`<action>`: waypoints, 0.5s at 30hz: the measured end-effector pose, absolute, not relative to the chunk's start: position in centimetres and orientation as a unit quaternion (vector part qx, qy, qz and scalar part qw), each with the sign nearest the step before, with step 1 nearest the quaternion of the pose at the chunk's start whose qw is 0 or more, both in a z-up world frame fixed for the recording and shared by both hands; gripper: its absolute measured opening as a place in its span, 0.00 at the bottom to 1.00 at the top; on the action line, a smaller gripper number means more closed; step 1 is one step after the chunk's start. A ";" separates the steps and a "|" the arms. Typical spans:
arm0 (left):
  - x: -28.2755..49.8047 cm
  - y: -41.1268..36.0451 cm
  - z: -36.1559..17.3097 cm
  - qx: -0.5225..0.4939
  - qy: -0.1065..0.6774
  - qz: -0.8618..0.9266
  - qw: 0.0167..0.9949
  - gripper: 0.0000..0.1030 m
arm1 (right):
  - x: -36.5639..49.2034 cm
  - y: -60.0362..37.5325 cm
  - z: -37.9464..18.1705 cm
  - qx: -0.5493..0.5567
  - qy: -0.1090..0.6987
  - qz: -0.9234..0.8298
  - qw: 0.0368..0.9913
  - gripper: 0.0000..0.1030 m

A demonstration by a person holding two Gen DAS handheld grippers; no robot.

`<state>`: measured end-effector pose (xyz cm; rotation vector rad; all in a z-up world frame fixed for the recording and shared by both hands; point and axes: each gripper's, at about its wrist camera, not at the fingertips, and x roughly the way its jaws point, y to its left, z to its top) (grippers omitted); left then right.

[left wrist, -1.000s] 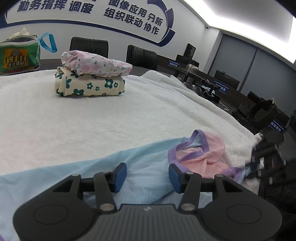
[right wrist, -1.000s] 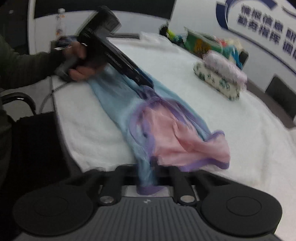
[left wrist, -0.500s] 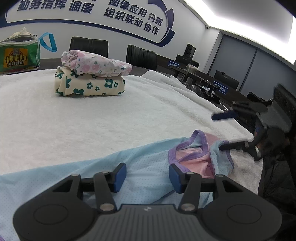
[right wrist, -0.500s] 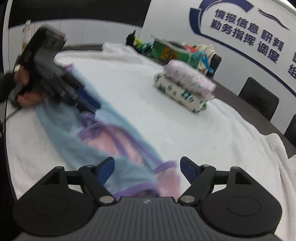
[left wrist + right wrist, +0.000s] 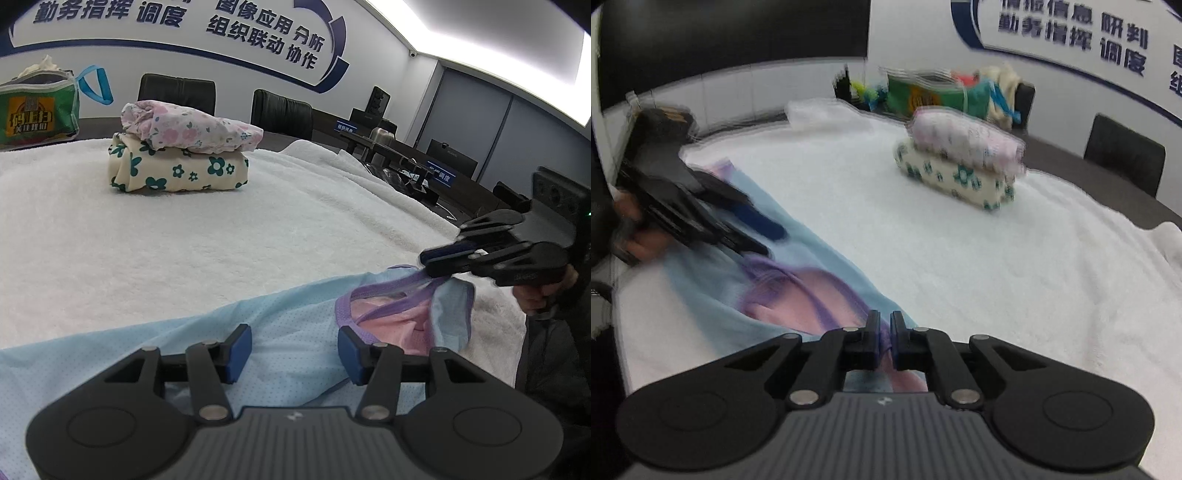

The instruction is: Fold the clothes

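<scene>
the light blue garment [image 5: 192, 332] lies spread along the near edge of the white towel [image 5: 184, 240] that covers the table, its purple-trimmed neck opening [image 5: 391, 306] showing a pink inner layer. the left gripper [image 5: 291, 345] hovers low over the blue fabric with its blue pads [image 5: 238, 347] spread apart, cloth lying under and between them but neither pad pressing on it. off to the right of that view, the right gripper [image 5: 430, 264] has its tips at the purple trim, and the trim is lifted into a taut strand running up to them. in the right wrist view, which is blurred, the right gripper [image 5: 884, 334] has its jaws closing, drawn almost together with a sliver of purple and pink cloth between them, and the garment [image 5: 798, 258] stretches away toward the upper left. there the left gripper [image 5: 764, 240] sits over the blue part, held in a hand [image 5: 639, 236]. well apart from all this, toward the far side of the towel, two folded garments are stacked: a pink floral piece [image 5: 192, 127] on a cream one with green flowers [image 5: 177, 170]. a green bag [image 5: 37, 110] stands behind at the table's far edge.
</scene>
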<state>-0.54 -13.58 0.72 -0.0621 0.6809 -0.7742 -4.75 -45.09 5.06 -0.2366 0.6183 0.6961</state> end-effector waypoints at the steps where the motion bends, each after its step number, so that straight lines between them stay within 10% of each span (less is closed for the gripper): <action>1: -0.5 -13.6 0.7 -0.029 0.325 -0.370 0.870 0.50 | -5.0 -45.7 5.2 -0.100 0.292 0.337 0.890 0.36; 2: -0.5 -13.6 0.7 -0.030 0.325 -0.370 0.869 0.50 | -5.2 -46.3 5.3 -0.085 0.287 0.339 0.892 0.75; 3: -0.5 -13.5 0.7 -0.031 0.326 -0.371 0.869 0.50 | -5.3 -46.8 5.1 -0.073 0.282 0.345 0.892 0.85; 10: -0.5 -13.6 0.7 -0.030 0.325 -0.371 0.869 0.50 | -4.9 -47.0 3.9 -0.094 0.291 0.360 0.881 0.88; 12: -0.4 -13.5 0.7 -0.032 0.326 -0.371 0.869 0.50 | -4.4 -46.4 3.0 -0.130 0.302 0.343 0.880 0.74; 13: -0.5 -13.5 0.7 -0.033 0.326 -0.371 0.869 0.50 | -4.1 -46.2 2.5 -0.130 0.320 0.353 0.869 0.35; 15: -0.5 -13.5 0.7 -0.036 0.327 -0.372 0.868 0.50 | -4.0 -45.9 2.2 -0.133 0.340 0.361 0.858 0.16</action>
